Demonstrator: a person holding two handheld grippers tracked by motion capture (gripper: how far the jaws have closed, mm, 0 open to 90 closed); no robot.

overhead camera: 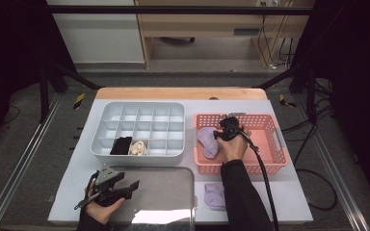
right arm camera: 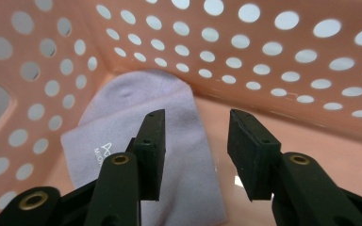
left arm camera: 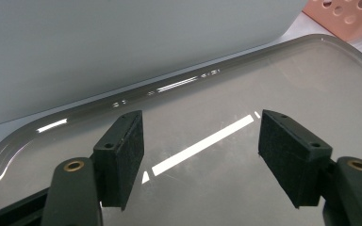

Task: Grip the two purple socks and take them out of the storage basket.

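A lilac sock (overhead camera: 207,140) (right arm camera: 136,122) lies flat in the left end of the pink perforated basket (overhead camera: 270,126) (right arm camera: 273,61). My right gripper (overhead camera: 220,135) (right arm camera: 195,146) is inside the basket just above the sock's right edge, open, with nothing between its jaws. A second lilac sock (overhead camera: 215,196) lies on the table in front of the basket, beside the right forearm. My left gripper (overhead camera: 130,186) (left arm camera: 200,157) hovers open and empty over the grey tray (overhead camera: 173,192) (left arm camera: 311,94) at the front.
A grey divided organiser box (overhead camera: 139,126) (left arm camera: 122,42) stands behind the tray; a black item (overhead camera: 121,145) and a cream item (overhead camera: 138,147) fill two of its front compartments. The right gripper's cable (overhead camera: 265,183) trails over the basket's front wall.
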